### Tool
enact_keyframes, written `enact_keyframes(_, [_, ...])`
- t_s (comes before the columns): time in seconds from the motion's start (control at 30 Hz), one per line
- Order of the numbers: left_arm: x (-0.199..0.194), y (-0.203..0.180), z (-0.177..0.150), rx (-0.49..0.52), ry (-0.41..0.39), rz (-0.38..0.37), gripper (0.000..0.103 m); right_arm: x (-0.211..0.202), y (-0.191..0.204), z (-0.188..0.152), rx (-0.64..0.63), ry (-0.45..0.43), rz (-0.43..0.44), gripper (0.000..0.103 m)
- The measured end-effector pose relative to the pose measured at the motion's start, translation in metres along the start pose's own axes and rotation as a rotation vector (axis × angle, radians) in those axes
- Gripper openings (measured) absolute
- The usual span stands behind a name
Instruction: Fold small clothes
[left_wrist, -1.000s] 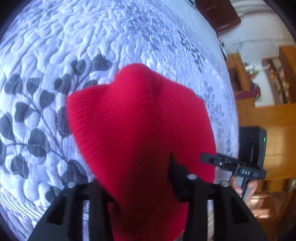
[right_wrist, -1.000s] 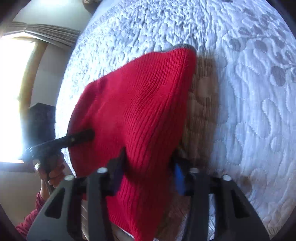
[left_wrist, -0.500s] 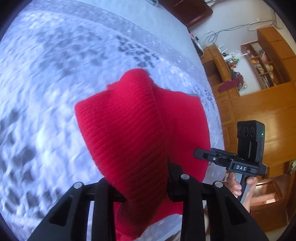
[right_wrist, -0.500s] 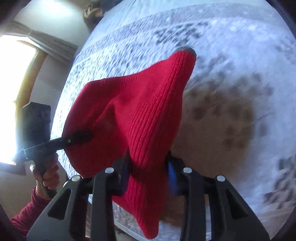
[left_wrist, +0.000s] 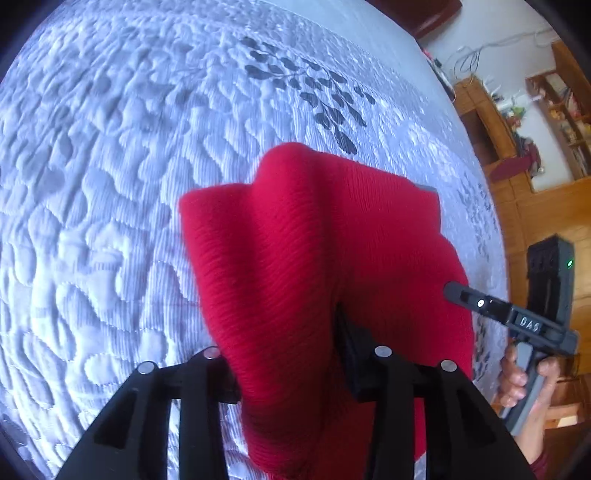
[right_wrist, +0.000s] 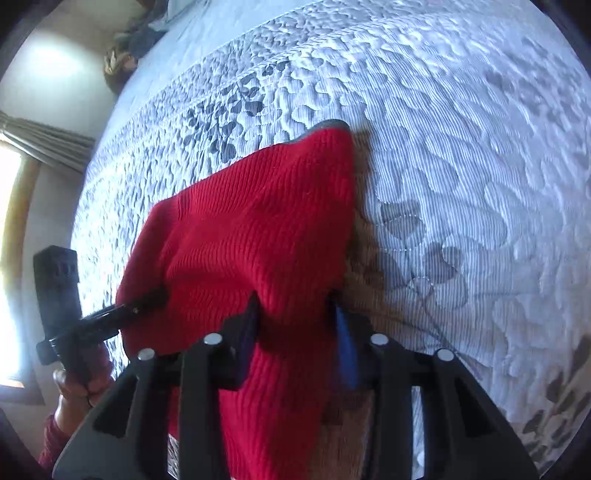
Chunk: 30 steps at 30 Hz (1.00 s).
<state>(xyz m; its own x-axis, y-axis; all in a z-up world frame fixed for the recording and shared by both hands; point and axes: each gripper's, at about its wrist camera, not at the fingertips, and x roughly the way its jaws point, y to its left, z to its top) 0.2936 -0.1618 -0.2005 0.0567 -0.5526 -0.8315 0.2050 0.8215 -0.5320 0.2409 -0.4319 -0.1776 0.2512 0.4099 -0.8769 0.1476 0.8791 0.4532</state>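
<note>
A red knit garment (left_wrist: 314, 240) with a grey edge at one corner (right_wrist: 327, 125) hangs above the quilted bedspread (left_wrist: 110, 184), stretched between both grippers. My left gripper (left_wrist: 284, 343) has a thick fold of the garment between its fingers. Its jaws are opening, but the pads still press the cloth. My right gripper (right_wrist: 293, 306) grips another fold of the garment (right_wrist: 258, 221). Its jaws are opening too, with the cloth still pinched. Each gripper also shows in the other's view, the right gripper (left_wrist: 480, 304) and the left gripper (right_wrist: 140, 301), both at the garment's edge.
The white-grey bedspread (right_wrist: 461, 166) with dark leaf prints fills both views. Wooden shelves and cabinets (left_wrist: 535, 147) stand past the bed's right edge. A bright window with a curtain (right_wrist: 22, 155) is at the left. A dark heap (right_wrist: 140, 40) lies at the bed's far end.
Both grippers have carried the red garment sideways across the bed, and the leaf prints have slid past beneath it. The fold in each gripper now looks slightly wider.
</note>
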Motion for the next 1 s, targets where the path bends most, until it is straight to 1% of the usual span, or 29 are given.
enact_keyframes(0.03, [-0.001,0.002,-0.001,0.001,-0.001,-0.005,0.043,-0.002,-0.001,-0.002,-0.005,-0.010,-0.011,0.043])
enact_keyframes(0.1, [-0.005,0.001,-0.005,-0.003,0.002,-0.003,0.046,-0.014,-0.004,-0.014,-0.010,-0.028,-0.039,0.055])
enact_keyframes(0.13, [-0.008,0.001,-0.007,-0.009,0.007,0.000,0.047,-0.019,-0.002,-0.017,-0.012,-0.037,-0.041,0.058])
enact_keyframes(0.17, [-0.012,0.002,-0.008,-0.013,0.012,0.003,0.052,-0.026,0.000,-0.023,-0.023,-0.045,-0.035,0.058])
enact_keyframes(0.2, [-0.016,0.000,-0.014,-0.012,0.025,0.007,0.061,-0.032,0.003,-0.029,-0.034,-0.048,-0.034,0.058])
enact_keyframes(0.23, [-0.020,-0.002,-0.021,-0.005,0.035,0.004,0.066,-0.040,0.005,-0.041,-0.045,-0.046,-0.031,0.058])
enact_keyframes(0.27, [-0.024,-0.005,-0.033,0.009,0.051,0.001,0.070,-0.041,0.009,-0.045,-0.051,-0.040,-0.021,0.060])
enact_keyframes(0.33, [-0.026,-0.008,-0.051,0.036,0.067,0.000,0.070,-0.047,0.012,-0.064,-0.066,-0.022,-0.012,0.061])
enact_keyframes(0.4, [-0.029,-0.011,-0.074,0.059,0.086,0.001,0.071,-0.050,0.014,-0.091,-0.077,0.004,-0.012,0.061])
enact_keyframes(0.5, [-0.025,-0.012,-0.098,0.044,0.106,-0.008,0.072,-0.048,0.012,-0.124,-0.047,0.044,-0.003,0.061])
enact_keyframes(0.53, [-0.024,-0.012,-0.102,0.042,0.100,-0.007,0.072,-0.046,0.011,-0.129,-0.038,0.053,0.006,0.058])
enact_keyframes(0.57, [-0.024,-0.013,-0.107,0.051,0.086,0.001,0.069,-0.043,0.009,-0.137,-0.027,0.067,0.011,0.047])
enact_keyframes(0.6, [-0.023,-0.016,-0.109,0.061,0.074,0.025,0.061,-0.041,0.009,-0.142,-0.016,0.077,0.016,0.039])
enact_keyframes(0.63, [-0.024,-0.019,-0.112,0.071,0.066,0.057,0.053,-0.036,0.007,-0.144,0.001,0.085,0.034,0.022])
enact_keyframes(0.67, [-0.023,-0.021,-0.115,0.076,0.069,0.066,0.041,-0.034,0.005,-0.145,0.022,0.086,0.061,0.016])
enact_keyframes(0.7, [-0.023,-0.022,-0.117,0.068,0.076,0.058,0.035,-0.038,0.004,-0.148,0.027,0.079,0.066,0.015])
enact_keyframes(0.8, [-0.029,-0.022,-0.126,0.061,0.082,0.064,0.028,-0.054,0.008,-0.151,0.020,0.046,0.086,0.013])
enact_keyframes(0.87, [-0.031,-0.023,-0.133,0.082,0.093,0.073,0.027,-0.063,0.007,-0.154,0.017,0.035,0.091,0.012])
enact_keyframes(0.9, [-0.030,-0.022,-0.137,0.089,0.096,0.073,0.027,-0.063,0.006,-0.155,0.017,0.039,0.076,0.012])
enact_keyframes(0.93, [-0.028,-0.021,-0.141,0.100,0.098,0.075,0.027,-0.057,0.005,-0.157,0.012,0.053,0.042,0.012])
enact_keyframes(1.0, [-0.022,-0.015,-0.142,0.097,0.089,0.072,0.029,-0.039,0.002,-0.159,0.008,0.083,0.002,0.012])
